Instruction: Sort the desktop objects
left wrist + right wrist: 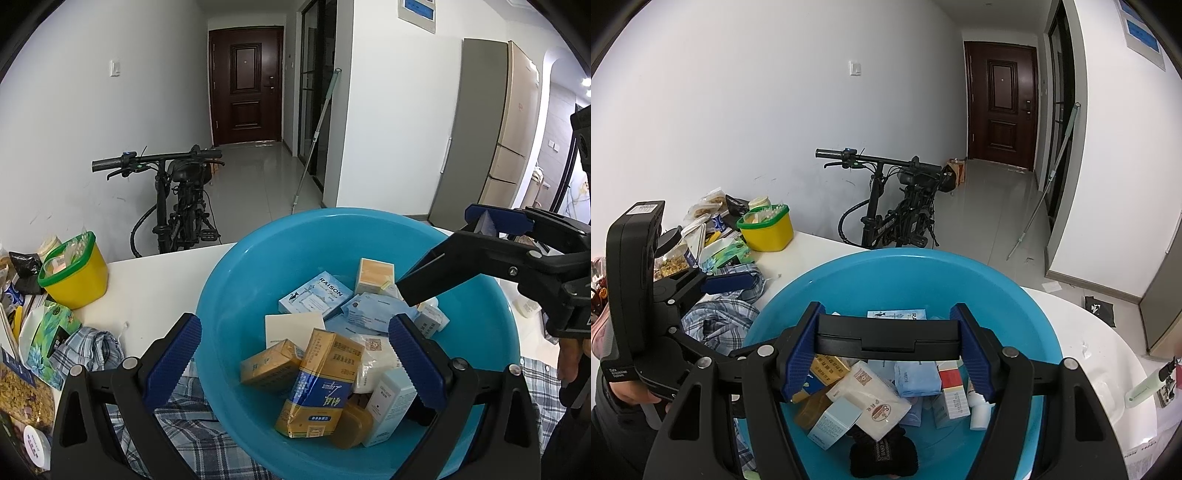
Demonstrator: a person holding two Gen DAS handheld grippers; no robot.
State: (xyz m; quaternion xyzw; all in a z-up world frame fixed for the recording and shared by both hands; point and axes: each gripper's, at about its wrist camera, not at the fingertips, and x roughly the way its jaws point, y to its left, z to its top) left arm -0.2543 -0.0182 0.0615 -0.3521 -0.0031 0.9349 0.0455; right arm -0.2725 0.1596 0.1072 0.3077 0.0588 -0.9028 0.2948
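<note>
A blue plastic basin (pixel 258 266) sits on the white table and holds several small boxes and packets, among them a yellow-and-blue carton (pixel 321 384) and a white RAISON box (pixel 316 299). My left gripper (pixel 295 354) is open, its blue pads straddling the basin's near rim. My right gripper (pixel 888 350) is shut on a flat black bar-shaped object (pixel 886 341) held crosswise over the basin (pixel 1015 295). The bar and right gripper also show at the right of the left wrist view (pixel 443 266).
A yellow tub with a green rim (pixel 74 273) stands at the table's left with snack packets and a green tissue pack (pixel 48 332). Plaid cloth (pixel 92 347) lies under and beside the basin. A bicycle (pixel 177 206) stands behind the table.
</note>
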